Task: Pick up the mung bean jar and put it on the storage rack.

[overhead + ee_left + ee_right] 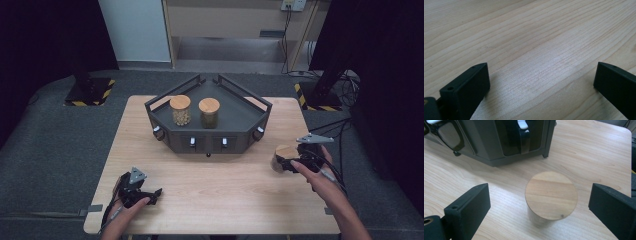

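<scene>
Jaws on my right gripper (539, 202) are spread wide with the wood-lidded jar (551, 195) standing between them, pads clear of it on both sides, near the table's (215, 200) right edge. My left gripper (541, 82) sits open over bare wood. Two more jars (180, 110) stand on the dark rack (235, 125).

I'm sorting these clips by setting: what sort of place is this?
Most likely a lab or studio set up for recording, not a home: a lone wooden table on grey carpet, dark curtains at the sides, and stand bases marked with hazard tape beside trailing cables.
</scene>
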`<state>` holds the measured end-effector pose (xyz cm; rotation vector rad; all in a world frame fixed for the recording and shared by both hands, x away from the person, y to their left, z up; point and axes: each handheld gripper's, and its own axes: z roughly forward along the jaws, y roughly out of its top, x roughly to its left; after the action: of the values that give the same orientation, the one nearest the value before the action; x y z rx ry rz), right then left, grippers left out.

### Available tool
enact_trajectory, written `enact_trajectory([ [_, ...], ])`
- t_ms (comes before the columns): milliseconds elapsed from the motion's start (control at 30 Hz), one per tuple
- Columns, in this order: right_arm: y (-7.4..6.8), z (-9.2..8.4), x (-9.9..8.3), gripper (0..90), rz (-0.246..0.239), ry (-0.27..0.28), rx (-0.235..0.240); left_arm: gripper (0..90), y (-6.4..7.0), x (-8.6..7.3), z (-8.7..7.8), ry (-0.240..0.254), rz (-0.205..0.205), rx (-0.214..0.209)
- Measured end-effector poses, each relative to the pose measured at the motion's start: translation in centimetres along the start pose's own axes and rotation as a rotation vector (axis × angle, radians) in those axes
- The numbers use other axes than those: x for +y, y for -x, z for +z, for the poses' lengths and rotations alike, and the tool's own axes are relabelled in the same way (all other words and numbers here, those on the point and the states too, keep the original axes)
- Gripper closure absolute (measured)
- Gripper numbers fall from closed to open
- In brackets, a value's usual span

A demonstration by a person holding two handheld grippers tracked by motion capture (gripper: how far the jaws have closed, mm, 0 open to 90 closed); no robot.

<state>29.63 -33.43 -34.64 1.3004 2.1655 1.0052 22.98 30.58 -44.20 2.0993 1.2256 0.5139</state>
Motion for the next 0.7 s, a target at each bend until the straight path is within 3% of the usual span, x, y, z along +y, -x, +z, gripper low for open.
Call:
enact_trajectory([
  [700,0.8,0.5,-2.6,4.2,0.037,-0.04,-0.003,0.0,0.0,0.0,0.0,0.0,-0.001,0.001],
])
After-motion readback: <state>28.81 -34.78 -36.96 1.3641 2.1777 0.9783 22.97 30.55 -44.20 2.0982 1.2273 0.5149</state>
